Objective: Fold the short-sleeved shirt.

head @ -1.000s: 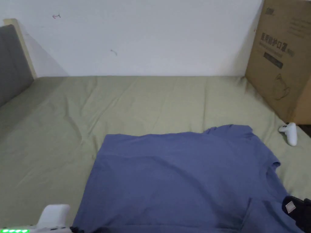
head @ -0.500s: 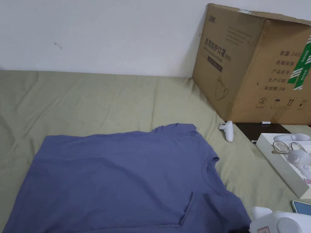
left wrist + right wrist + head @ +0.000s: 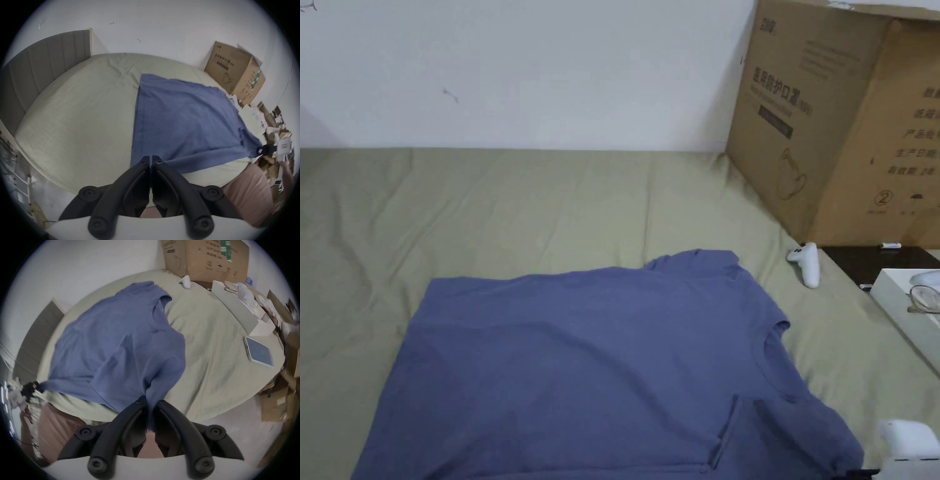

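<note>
A blue short-sleeved shirt (image 3: pixel 594 362) lies spread on the green bedsheet (image 3: pixel 519 212), collar (image 3: pixel 769 356) to the right. My right gripper (image 3: pixel 151 400) is shut on bunched cloth at the shirt's near right end, by the sleeve, lifting it into a peak. Its white housing (image 3: pixel 909 444) sits at the lower right of the head view. My left gripper (image 3: pixel 151 158) has its jaws together on the near hem corner, and the shirt (image 3: pixel 186 121) is stretched between the two grippers along the bed's near edge.
A large cardboard box (image 3: pixel 837 125) stands at the far right against the wall. A white controller (image 3: pixel 807 262) lies beside it, then a white tray (image 3: pixel 903 306) and a phone (image 3: pixel 259 353). A grey headboard (image 3: pixel 40 65) closes the left end.
The head camera swung right, then slightly back left. The shirt lies much as before, and the right gripper stays at its near right end.
</note>
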